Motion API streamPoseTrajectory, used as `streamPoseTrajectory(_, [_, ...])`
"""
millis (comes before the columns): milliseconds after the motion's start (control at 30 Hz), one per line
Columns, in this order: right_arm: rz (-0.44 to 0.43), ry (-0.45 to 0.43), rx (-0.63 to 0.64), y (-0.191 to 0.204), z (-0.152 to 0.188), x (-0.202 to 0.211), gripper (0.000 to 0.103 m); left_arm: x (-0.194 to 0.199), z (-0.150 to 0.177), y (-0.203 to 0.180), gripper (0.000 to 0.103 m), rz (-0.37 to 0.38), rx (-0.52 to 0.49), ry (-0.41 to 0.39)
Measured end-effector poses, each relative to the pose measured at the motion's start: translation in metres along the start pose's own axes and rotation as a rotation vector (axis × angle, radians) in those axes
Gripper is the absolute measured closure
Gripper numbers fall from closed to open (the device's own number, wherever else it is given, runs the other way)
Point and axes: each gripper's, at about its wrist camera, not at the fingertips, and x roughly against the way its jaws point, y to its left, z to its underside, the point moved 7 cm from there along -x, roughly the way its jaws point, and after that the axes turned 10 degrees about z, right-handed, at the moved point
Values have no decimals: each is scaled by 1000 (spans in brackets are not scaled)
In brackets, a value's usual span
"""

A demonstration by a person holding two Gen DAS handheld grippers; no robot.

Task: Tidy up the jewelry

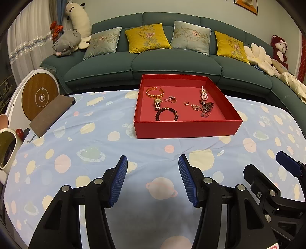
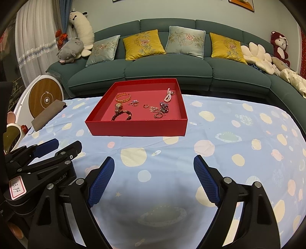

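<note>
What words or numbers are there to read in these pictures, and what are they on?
"13.14" handwritten on a white sticker on the left gripper.
"nobot.AI" printed on that same gripper's black body; its first letters are cut off.
A red-edged label at the bottom edge of the left wrist view is cut off, unreadable.
The framed pictures on the wall are too blurred to read.

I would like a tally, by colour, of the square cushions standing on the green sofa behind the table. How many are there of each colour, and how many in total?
Yellow embroidered square cushions: 2
Grey-blue embroidered square cushions: 2
Total: 4
</note>
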Motion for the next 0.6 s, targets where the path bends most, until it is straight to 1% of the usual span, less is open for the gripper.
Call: streamPoseTrajectory(600, [2,-2,-2,-1,-1,-1,20,2,-2,0,50,-19,-5,-11])
